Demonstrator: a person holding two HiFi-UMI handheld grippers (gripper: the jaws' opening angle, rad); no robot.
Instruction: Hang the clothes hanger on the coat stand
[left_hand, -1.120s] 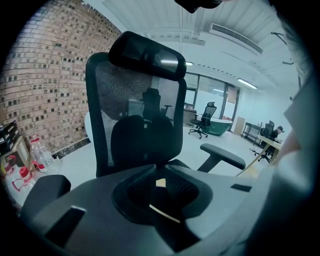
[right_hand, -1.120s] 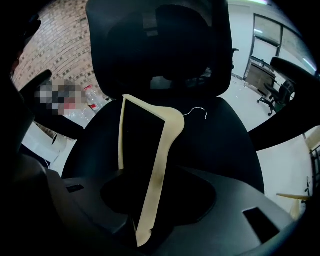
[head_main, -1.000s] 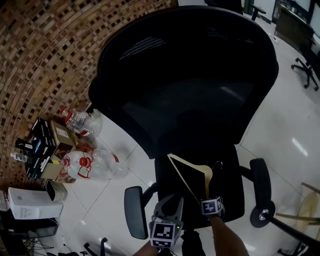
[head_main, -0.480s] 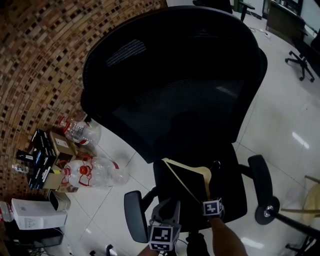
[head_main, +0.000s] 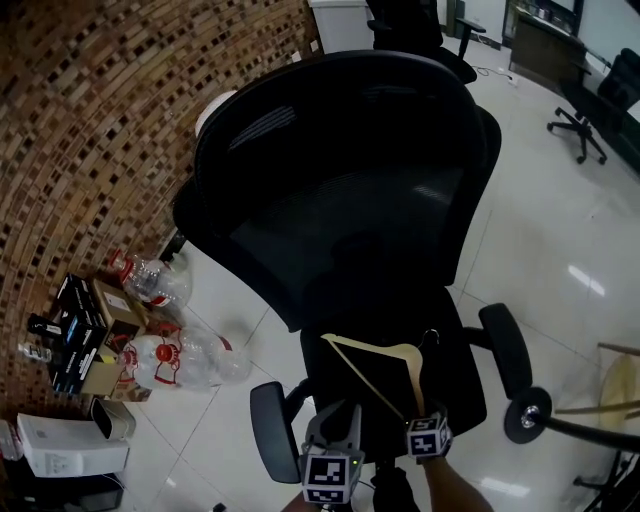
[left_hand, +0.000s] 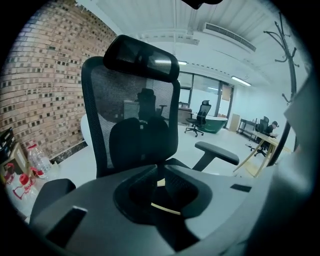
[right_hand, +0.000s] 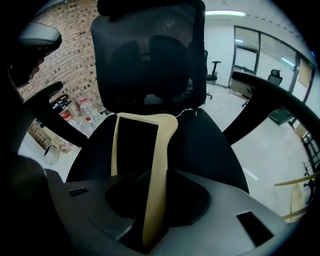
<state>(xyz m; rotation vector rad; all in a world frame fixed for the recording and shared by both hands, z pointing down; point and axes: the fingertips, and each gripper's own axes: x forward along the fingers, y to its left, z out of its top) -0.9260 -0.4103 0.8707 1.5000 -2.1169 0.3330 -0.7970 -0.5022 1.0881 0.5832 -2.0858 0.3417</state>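
A pale wooden clothes hanger (head_main: 385, 350) with a metal hook lies on the seat of a black office chair (head_main: 340, 200). My right gripper (head_main: 415, 405) is at the seat's front edge. In the right gripper view the hanger's arm (right_hand: 159, 150) runs down between the jaws of this gripper (right_hand: 152, 210), which are shut on it. My left gripper (head_main: 340, 415) sits just left of it, apart from the hanger. Its jaws (left_hand: 159, 177) stand together with nothing held. The dark coat stand (left_hand: 286, 45) rises at the right in the left gripper view.
A brick wall (head_main: 90, 120) runs along the left. Large water bottles (head_main: 190, 345), boxes (head_main: 85, 310) and a white unit (head_main: 60, 445) lie on the floor beside it. More office chairs (head_main: 585, 110) stand on the glossy tiles at the far right. Wooden legs (head_main: 615, 385) show at bottom right.
The head view has swung so more of the room beyond the chair's back shows. Both grippers stay at the seat's front edge, and the hanger keeps its place on the seat.
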